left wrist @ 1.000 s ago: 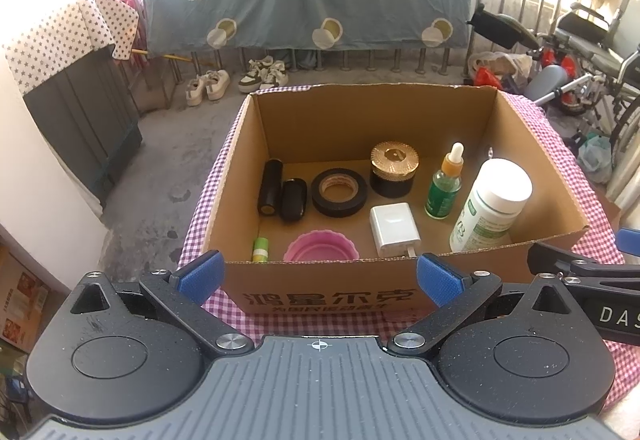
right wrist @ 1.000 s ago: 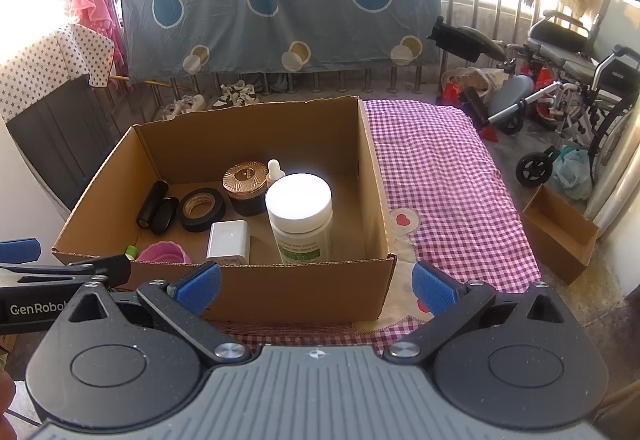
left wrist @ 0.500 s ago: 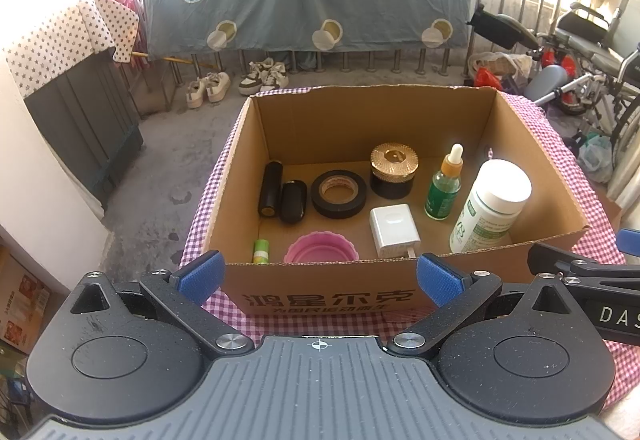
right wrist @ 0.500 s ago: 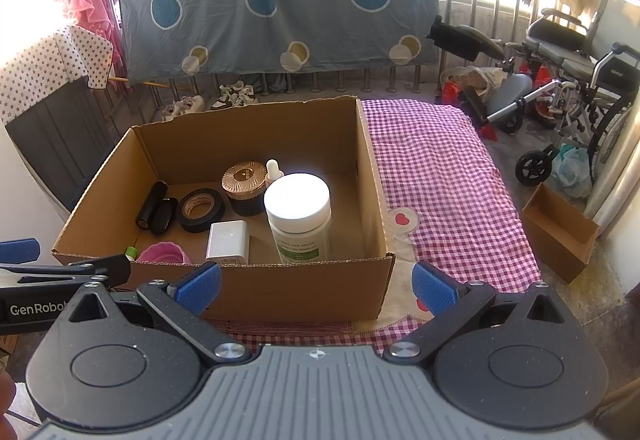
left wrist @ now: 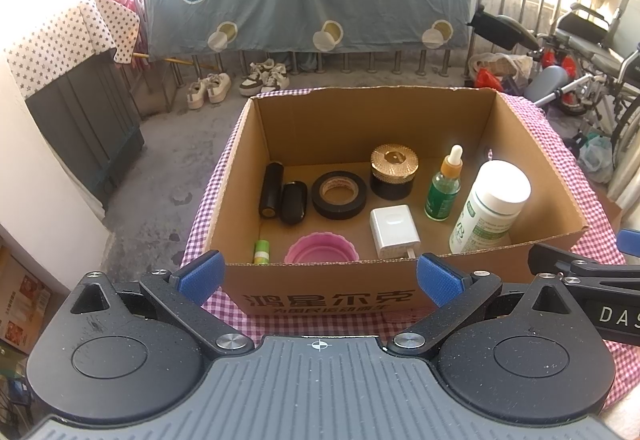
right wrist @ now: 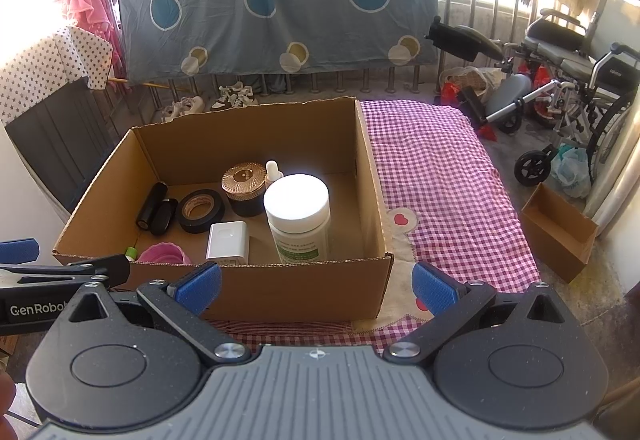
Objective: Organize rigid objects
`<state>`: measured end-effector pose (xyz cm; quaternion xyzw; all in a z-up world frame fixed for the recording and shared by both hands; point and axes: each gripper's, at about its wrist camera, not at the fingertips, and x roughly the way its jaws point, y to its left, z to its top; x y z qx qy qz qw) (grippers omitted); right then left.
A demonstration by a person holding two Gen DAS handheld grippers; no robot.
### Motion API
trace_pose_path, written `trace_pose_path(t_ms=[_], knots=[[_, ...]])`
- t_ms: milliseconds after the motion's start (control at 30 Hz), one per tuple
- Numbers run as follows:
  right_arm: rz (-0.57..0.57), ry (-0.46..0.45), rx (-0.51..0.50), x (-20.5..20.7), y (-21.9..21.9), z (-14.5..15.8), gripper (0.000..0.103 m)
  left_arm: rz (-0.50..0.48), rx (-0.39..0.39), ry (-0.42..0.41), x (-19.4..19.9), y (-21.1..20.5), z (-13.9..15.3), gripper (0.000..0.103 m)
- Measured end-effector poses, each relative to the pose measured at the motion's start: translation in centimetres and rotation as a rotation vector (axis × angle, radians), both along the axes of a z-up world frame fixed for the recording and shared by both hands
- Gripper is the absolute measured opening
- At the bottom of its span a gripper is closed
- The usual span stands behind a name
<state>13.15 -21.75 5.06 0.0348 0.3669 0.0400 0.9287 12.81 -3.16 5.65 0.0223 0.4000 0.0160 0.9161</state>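
Both grippers, left [left wrist: 318, 276] and right [right wrist: 316, 288], wide open, empty, just before cardboard box [left wrist: 532, 156], white bottle [left wrist: 492, 208] upright inside its right corner.

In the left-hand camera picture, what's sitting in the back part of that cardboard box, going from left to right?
Black cylinder → black case → black tape roll → gold-lidded black jar → green dropper bottle → white-capped bottle.
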Motion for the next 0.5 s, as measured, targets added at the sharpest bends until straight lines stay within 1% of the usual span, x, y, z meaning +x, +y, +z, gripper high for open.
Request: trace_pose_path(t_ms=[500], knots=[[-0.008, -0.001, 0.005, -0.58, 0.08, 0.12, 0.103, 0.0, -0.005, 0.002, -0.05, 0.03, 0.04, 0.103]])
